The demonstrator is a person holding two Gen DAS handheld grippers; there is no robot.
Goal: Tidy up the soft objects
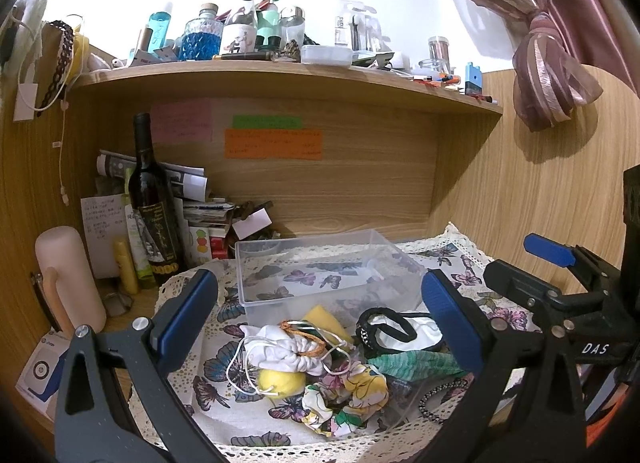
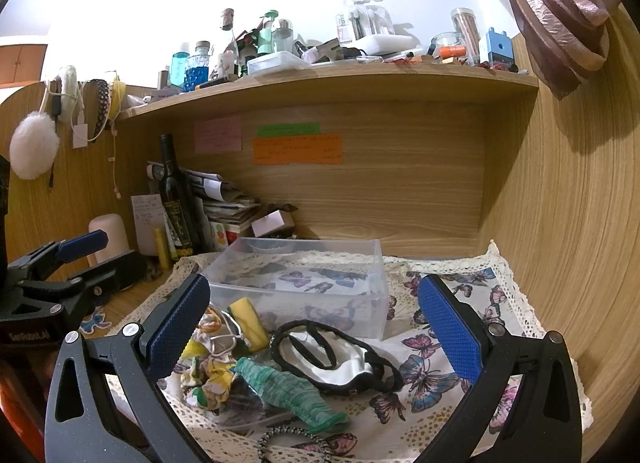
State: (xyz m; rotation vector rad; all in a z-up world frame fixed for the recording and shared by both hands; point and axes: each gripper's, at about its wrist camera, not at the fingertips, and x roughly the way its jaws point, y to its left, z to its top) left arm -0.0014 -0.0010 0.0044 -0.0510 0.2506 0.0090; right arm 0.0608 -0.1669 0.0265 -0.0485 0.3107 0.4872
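Butterfly-print cloth [image 2: 460,347], green knit sock [image 2: 288,391]

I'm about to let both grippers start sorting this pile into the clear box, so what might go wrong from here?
1. The white drawstring pouch has loose cords tangled with an orange band; lifting it may drag neighbours along.
2. The clear box looks light and empty; a nudge from the open left gripper or right gripper could slide it on the cloth.
3. The wine bottle stands nearby at the left; a wide swing might hit it.
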